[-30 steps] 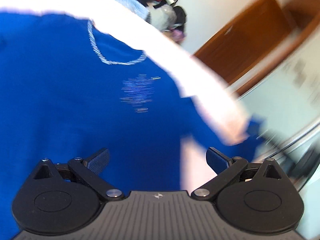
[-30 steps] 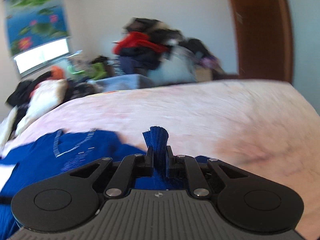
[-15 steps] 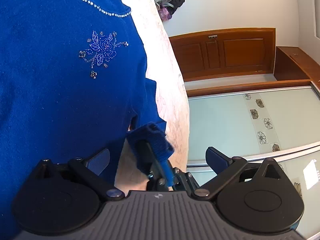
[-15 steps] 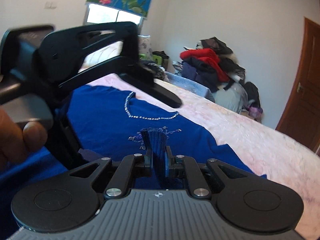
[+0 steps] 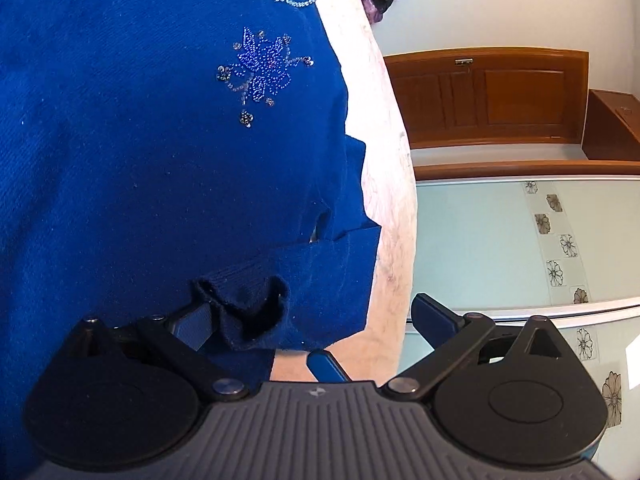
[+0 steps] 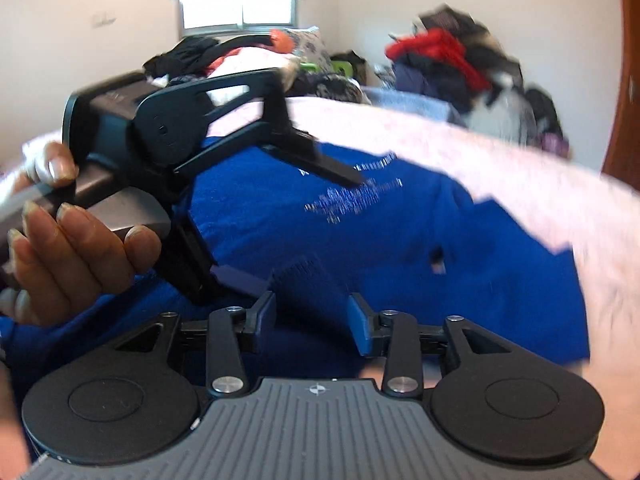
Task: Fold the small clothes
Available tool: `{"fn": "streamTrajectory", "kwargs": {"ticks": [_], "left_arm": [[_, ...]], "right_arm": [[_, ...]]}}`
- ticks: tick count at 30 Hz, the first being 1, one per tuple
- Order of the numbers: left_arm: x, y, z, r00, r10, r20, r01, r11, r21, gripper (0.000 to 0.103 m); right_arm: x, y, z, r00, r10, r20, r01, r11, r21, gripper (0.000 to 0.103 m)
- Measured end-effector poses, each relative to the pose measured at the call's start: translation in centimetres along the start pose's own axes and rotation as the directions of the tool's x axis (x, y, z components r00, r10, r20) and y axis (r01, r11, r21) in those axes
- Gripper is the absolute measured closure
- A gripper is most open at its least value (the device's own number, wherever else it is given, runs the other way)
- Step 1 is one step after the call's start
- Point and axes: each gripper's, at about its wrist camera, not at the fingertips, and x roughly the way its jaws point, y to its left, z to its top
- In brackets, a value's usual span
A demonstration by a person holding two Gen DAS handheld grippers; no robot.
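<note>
A blue knit top (image 5: 152, 128) with a beaded flower (image 5: 262, 70) and beaded neckline lies on a pale pink bed (image 5: 384, 128). Its ribbed sleeve cuff (image 5: 248, 300) lies folded over the body, between the fingers of my open left gripper (image 5: 312, 316). In the right wrist view the top (image 6: 400, 240) spreads across the bed (image 6: 520, 176). My right gripper (image 6: 312, 316) is open, its fingers either side of the cuff (image 6: 308, 284). The left gripper (image 6: 224, 140) and the hand holding it show at the left of that view.
A brown wooden door (image 5: 484, 92) and a glass wardrobe panel (image 5: 500, 240) with flower decals stand beyond the bed edge. Piles of clothes (image 6: 440, 60) lie at the far side of the bed, under a window (image 6: 236, 12).
The right gripper carried the sleeve cuff across onto the top's body, then opened and let it go. The left gripper stayed open over the top and now straddles the cuff.
</note>
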Motion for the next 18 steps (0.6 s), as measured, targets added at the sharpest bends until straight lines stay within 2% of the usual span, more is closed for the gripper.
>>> {"fn": "streamTrajectory", "kwargs": {"ticks": [3,6,10,11,13,14,15,18], "left_arm": [[0.0,0.0,-0.2,1.0,0.011,0.009,-0.011,1.0,-0.002,0.0],[-0.1,0.0,-0.5,1.0,0.026,0.017,-0.026,1.0,0.003,0.0],[-0.5,0.1,-0.6,0.999,0.046,0.014,-0.046,0.999,0.008,0.0],[-0.7,0.2,-0.6,0.999,0.05,0.018,-0.05,0.999,0.009,0.0],[-0.8,0.2,-0.6,0.998,0.059,0.02,-0.06,0.998,0.014,0.0],[-0.9,0.1,-0.7,0.998,0.066,0.019,-0.066,0.998,0.024,0.0],[-0.9,0.0,-0.8,0.997,0.077,0.019,-0.078,0.996,0.04,0.0],[-0.7,-0.8,-1.4,0.992,0.124,0.023,-0.126,0.984,0.123,0.0]], "right_arm": [[-0.6,-0.7,-0.1,1.0,0.015,-0.005,-0.014,0.999,0.037,0.048],[0.6,-1.5,0.1,0.991,0.099,-0.087,-0.096,0.995,0.037,0.034],[0.7,-0.2,0.2,0.979,0.138,-0.151,-0.15,0.986,-0.068,0.033],[0.4,0.1,0.0,0.964,0.175,-0.199,-0.192,0.979,-0.072,0.031],[-0.9,0.7,-0.4,0.911,0.292,-0.293,-0.319,0.947,-0.048,0.032],[-2.0,1.2,-0.8,0.89,0.337,-0.308,-0.366,0.93,-0.042,0.033],[-3.2,1.5,-1.3,0.88,0.364,-0.304,-0.393,0.919,-0.037,0.033],[-6.4,1.7,-2.2,0.888,0.382,-0.255,-0.393,0.92,0.009,0.031]]}}
